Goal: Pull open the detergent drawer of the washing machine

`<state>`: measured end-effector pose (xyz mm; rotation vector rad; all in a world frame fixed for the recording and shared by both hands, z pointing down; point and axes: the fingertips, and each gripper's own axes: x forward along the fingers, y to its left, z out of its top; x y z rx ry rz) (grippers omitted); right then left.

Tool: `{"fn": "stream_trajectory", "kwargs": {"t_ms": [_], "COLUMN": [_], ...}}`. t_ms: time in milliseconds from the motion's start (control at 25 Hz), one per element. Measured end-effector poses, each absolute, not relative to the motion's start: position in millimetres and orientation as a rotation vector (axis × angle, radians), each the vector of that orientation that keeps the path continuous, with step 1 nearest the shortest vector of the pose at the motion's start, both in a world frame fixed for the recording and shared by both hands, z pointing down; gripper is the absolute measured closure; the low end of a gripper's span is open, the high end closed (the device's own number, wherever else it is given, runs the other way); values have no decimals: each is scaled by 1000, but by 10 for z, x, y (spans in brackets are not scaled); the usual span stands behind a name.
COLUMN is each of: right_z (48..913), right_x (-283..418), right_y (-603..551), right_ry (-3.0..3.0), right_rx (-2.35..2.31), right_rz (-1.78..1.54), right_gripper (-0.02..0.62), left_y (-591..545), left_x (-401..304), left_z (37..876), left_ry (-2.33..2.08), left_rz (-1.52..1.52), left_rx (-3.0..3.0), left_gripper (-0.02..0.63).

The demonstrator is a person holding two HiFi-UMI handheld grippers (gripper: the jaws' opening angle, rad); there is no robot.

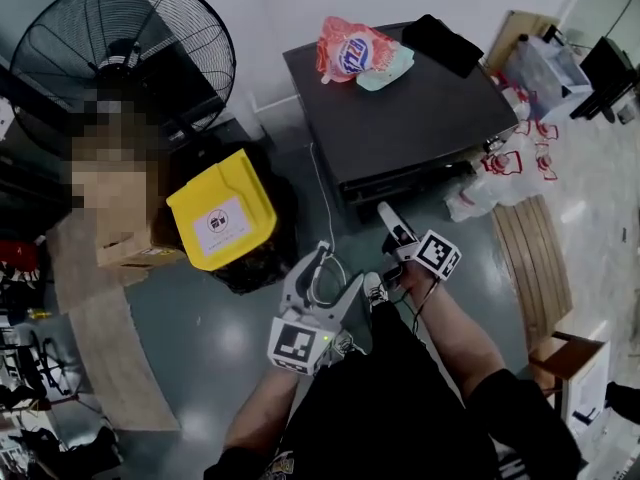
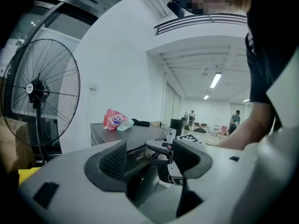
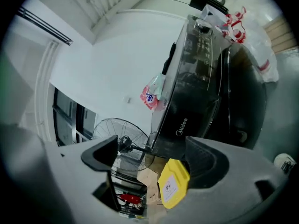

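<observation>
The dark washing machine [image 1: 400, 108] stands at the far side of the floor, a red-and-white detergent bag [image 1: 348, 50] on its top. Its detergent drawer cannot be told apart on the dark front panel. The left gripper [image 1: 328, 276] and right gripper [image 1: 392, 226] are held near the person, short of the machine's front. Both point toward it with jaws wide apart and holding nothing. A yellow-lidded bin [image 1: 222, 220] and a fan [image 1: 125, 53] stand to the left.
</observation>
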<state>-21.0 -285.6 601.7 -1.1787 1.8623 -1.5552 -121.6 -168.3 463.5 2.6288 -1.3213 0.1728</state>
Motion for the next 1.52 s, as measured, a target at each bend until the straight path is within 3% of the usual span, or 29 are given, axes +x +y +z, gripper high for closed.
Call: {"fn": "stream_trajectory", "kwargs": {"t_ms": [600, 1520], "right_z": [6664, 6777], "right_x": [-101, -176], "right_y": [-3532, -3739], "right_ry": [1764, 1814], "right_rx": [-1099, -1032], "right_rz": [-1665, -1655], "right_gripper": [80, 127], "left_y": [-2343, -2429], "left_x": [-1039, -982], "left_z": [4907, 5016], "left_ry": [-1323, -1368], "left_rz": [212, 216], "left_rx": [2528, 2471], "left_gripper": [322, 322]}}
